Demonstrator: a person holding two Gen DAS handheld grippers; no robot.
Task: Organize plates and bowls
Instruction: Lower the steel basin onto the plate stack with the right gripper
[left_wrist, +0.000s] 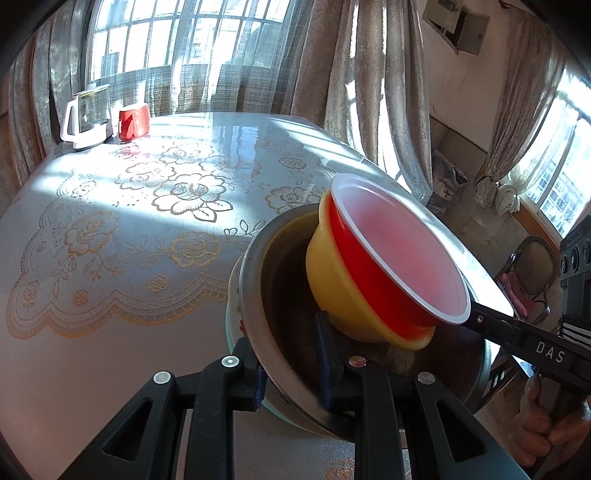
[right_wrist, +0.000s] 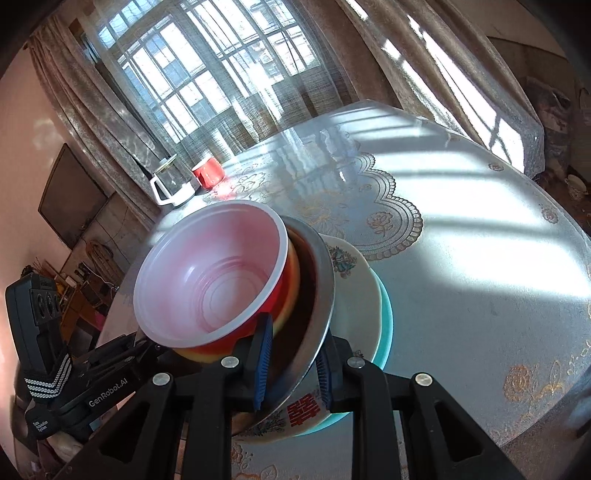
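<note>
A stack of dishes is held tilted above the table. A red bowl with a white inside (left_wrist: 399, 254) (right_wrist: 214, 277) nests in a yellow bowl (left_wrist: 332, 280) (right_wrist: 291, 280), which sits in a metal plate (left_wrist: 258, 295) (right_wrist: 323, 280). Under it are a white floral plate (right_wrist: 354, 291) and a teal plate (right_wrist: 384, 325). My left gripper (left_wrist: 291, 373) is shut on the plates' rim at one side. My right gripper (right_wrist: 291, 365) is shut on the rim at the other side, and its body shows in the left wrist view (left_wrist: 532, 343).
A round table (left_wrist: 110, 332) (right_wrist: 480, 295) carries a lace-patterned cloth under glass. A glass jug with white handle (left_wrist: 86, 118) (right_wrist: 171, 182) and a red mug (left_wrist: 133, 121) (right_wrist: 207, 171) stand at its far edge by the curtained window. A chair (left_wrist: 532, 273) stands right.
</note>
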